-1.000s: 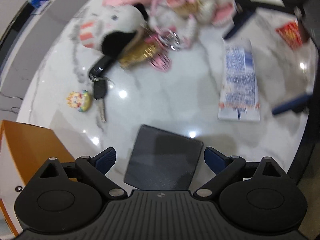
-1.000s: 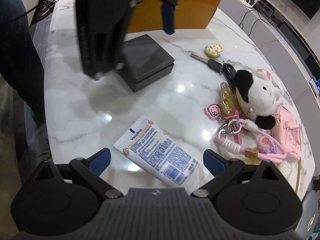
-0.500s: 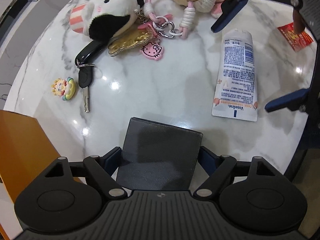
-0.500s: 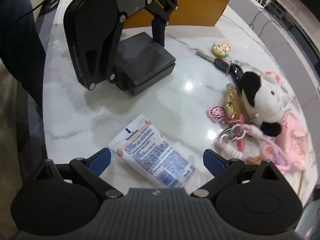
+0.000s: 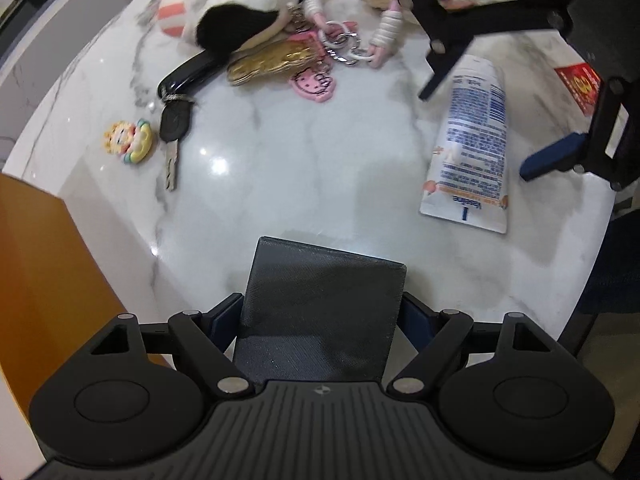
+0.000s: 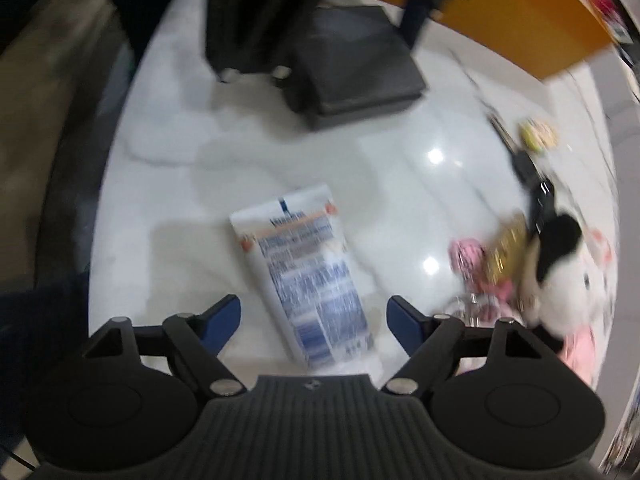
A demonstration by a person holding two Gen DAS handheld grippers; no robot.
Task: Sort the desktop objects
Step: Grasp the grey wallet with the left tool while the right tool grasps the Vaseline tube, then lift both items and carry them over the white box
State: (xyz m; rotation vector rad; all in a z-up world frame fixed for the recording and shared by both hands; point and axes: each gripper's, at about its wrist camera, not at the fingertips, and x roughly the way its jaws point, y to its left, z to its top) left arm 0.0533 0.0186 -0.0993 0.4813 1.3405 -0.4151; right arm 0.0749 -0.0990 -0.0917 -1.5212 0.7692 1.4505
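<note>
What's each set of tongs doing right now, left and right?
Left tongs: wide, straddling the dark grey box; whether the pads press it cannot be told.
Right tongs: closing over the lotion tube, not yet gripping.

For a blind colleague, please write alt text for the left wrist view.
The left gripper has its fingers either side of a dark grey box on a marble table. Beyond lie a key, plush toy and lotion tube, under the right gripper.

On the table (image 5: 360,160), a box (image 5: 320,316) is sitting nearest, a tube (image 5: 468,144) lying right, keys (image 5: 174,128) left, a plush toy (image 5: 236,8) behind.
</note>
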